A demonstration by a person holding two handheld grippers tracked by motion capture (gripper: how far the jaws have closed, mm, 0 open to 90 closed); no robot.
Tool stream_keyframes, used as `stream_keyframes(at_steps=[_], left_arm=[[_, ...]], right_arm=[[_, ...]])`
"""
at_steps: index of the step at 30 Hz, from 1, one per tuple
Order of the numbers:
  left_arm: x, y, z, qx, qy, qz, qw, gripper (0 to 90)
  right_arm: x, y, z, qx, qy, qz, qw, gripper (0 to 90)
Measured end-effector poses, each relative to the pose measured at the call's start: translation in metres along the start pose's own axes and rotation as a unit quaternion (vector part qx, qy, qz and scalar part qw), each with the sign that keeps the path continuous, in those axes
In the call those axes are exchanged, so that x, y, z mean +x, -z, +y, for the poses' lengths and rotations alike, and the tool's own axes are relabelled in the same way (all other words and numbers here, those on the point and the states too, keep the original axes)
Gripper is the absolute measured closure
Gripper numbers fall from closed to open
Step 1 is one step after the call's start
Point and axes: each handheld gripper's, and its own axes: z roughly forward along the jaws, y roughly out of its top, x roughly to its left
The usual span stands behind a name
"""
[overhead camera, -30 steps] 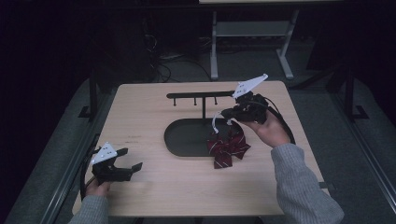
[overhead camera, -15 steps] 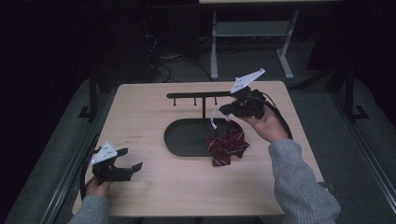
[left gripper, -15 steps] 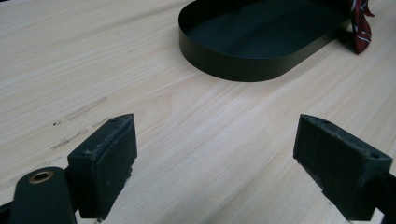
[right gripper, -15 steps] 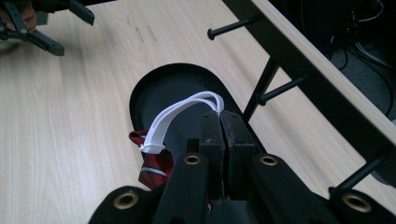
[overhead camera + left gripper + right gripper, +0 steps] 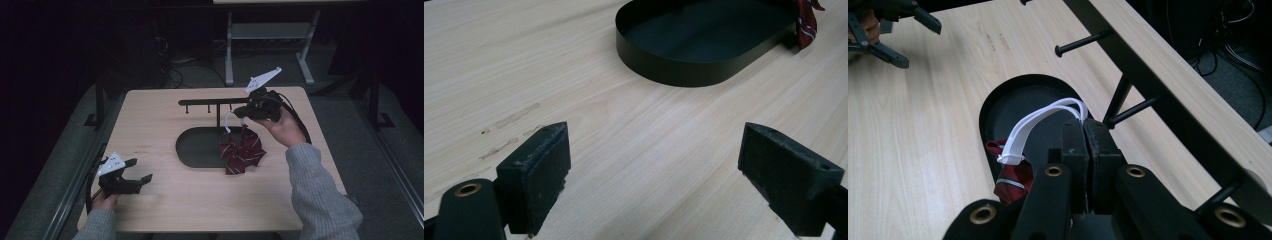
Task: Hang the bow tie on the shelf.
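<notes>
A dark red striped bow tie (image 5: 242, 152) lies on the right rim of the black oval base (image 5: 197, 145) of a peg rack (image 5: 210, 102). Its white elastic strap (image 5: 227, 122) rises to my right gripper (image 5: 239, 114), which is shut on the strap just in front of the rack's bar. In the right gripper view the strap (image 5: 1038, 125) loops out from the closed jaws of the right gripper (image 5: 1084, 127), with the bow tie (image 5: 1010, 182) hanging below over the base (image 5: 1013, 100). My left gripper (image 5: 141, 170) rests open at the table's front left, nothing between its fingers (image 5: 539, 175).
The rack's horizontal bar (image 5: 1158, 65) carries several short pegs (image 5: 1083, 42) pointing toward me. The oval base (image 5: 694, 70) stands ahead of the left gripper. A desk frame and cables lie on the floor beyond the table.
My right gripper has risen and moved back toward the rack bar with the strap, pulling it taut. The bow tie shifted slightly. The left gripper stayed put.
</notes>
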Motion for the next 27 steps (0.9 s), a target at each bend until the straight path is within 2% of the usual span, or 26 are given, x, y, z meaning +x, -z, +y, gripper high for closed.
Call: stream_keyframes(at_steps=[12,22,24,27], left_arm=[[0.0,0.0,0.0,0.001,0.002,-0.001,1.0,13.0],[0.0,0.0,0.0,-0.001,0.001,-0.002,1.0,13.0],[0.0,0.0,0.0,0.0,0.0,-0.002,1.0,13.0],[0.0,0.0,0.0,-0.001,0.0,-0.003,1.0,13.0]], right_arm=[[-0.009,-0.002,0.011,0.005,-0.008,-0.003,0.9999,87.5],[-0.02,-0.008,0.008,0.004,-0.017,-0.007,0.9998,87.5],[-0.024,-0.01,0.01,0.011,-0.025,-0.008,0.9996,87.5],[-0.027,-0.011,0.012,0.012,-0.024,-0.009,0.9996,87.5]])
